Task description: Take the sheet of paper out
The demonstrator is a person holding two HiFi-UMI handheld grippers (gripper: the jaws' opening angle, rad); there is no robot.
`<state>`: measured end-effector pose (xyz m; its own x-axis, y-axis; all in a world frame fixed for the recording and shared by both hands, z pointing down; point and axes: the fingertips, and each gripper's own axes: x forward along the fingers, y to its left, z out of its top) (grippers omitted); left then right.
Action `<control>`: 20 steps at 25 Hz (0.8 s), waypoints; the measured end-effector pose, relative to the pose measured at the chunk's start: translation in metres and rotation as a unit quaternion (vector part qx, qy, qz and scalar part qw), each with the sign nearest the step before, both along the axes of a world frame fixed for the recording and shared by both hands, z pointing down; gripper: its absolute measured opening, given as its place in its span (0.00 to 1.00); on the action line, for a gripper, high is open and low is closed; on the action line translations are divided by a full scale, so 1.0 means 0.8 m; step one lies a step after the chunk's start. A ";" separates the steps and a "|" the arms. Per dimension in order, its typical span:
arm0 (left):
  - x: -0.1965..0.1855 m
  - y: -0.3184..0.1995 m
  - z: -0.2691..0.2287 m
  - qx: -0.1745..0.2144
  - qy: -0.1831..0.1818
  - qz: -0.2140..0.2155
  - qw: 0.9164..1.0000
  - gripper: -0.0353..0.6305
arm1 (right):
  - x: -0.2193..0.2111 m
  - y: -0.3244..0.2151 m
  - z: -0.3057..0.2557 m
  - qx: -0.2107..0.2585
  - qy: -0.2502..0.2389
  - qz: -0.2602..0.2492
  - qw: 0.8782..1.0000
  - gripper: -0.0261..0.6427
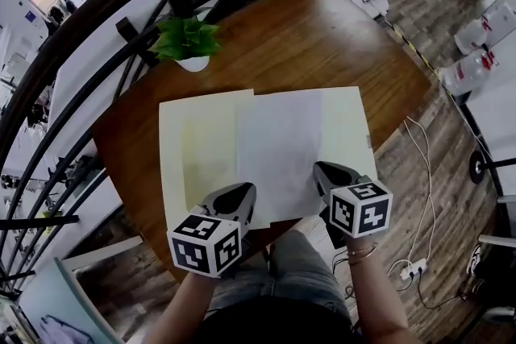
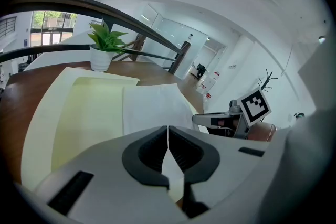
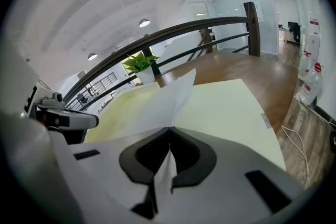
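Observation:
An open cream folder lies flat on the round wooden table. A white sheet of paper rests over the folder's middle and right half. My left gripper is shut on the sheet's near left corner, and my right gripper is shut on its near right edge. In the left gripper view the sheet runs in between the closed jaws, over the folder. In the right gripper view the sheet curls up off the folder from the closed jaws.
A small potted plant stands at the table's far edge, by a dark curved railing. White cables and a power strip lie on the wood floor to the right. Water bottles stand farther right.

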<state>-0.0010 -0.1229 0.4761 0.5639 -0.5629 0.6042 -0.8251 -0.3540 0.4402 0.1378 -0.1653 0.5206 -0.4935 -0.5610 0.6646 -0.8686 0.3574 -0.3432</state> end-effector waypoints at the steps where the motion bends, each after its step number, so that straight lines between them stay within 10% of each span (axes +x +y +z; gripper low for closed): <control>1: 0.003 -0.001 -0.001 0.001 0.001 0.003 1.000 0.08 | 0.004 0.002 -0.001 0.001 0.000 0.004 1.000 0.08; 20: 0.042 0.004 -0.016 0.020 0.015 0.069 0.997 0.08 | 0.054 0.039 -0.022 0.024 0.001 0.091 0.996 0.08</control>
